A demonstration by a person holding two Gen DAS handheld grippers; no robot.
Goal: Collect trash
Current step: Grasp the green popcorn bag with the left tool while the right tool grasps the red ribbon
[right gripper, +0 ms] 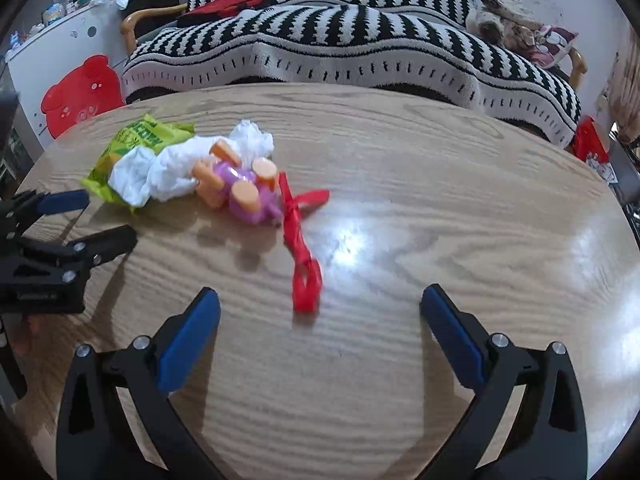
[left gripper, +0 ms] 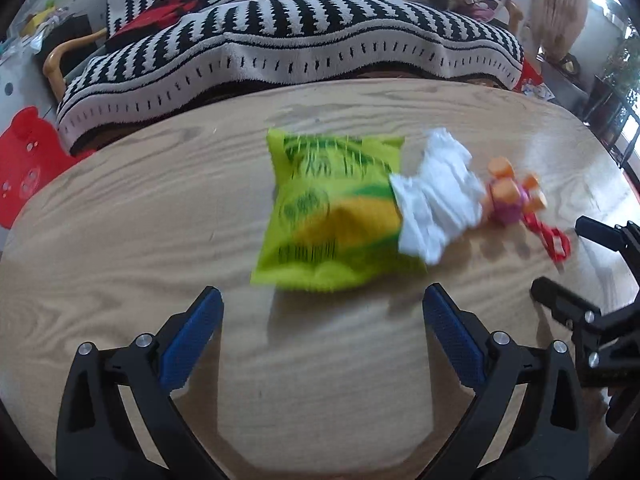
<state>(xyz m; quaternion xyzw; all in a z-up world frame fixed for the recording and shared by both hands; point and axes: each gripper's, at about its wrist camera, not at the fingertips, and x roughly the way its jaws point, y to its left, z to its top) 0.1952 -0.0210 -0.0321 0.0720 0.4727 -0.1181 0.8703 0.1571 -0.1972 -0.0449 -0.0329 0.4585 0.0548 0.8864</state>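
A green and yellow snack bag (left gripper: 332,216) lies flat on the wooden table (left gripper: 160,208), just beyond my open, empty left gripper (left gripper: 322,300). A crumpled white tissue (left gripper: 436,196) rests against the bag's right edge. Right of it lie a purple and orange toy (left gripper: 512,196) and a red ribbon (left gripper: 550,236). In the right wrist view the red ribbon (right gripper: 300,240) lies just ahead of my open, empty right gripper (right gripper: 320,300), with the toy (right gripper: 240,188), tissue (right gripper: 176,164) and bag (right gripper: 132,144) further left. The left gripper (right gripper: 108,216) shows there at the left edge.
A sofa with a black and white striped blanket (left gripper: 280,40) runs along the table's far edge (right gripper: 340,88). A red bear-shaped stool (right gripper: 80,92) stands at the left. A stuffed toy (right gripper: 500,16) lies on the sofa. The right gripper (left gripper: 560,256) shows at the left wrist view's right edge.
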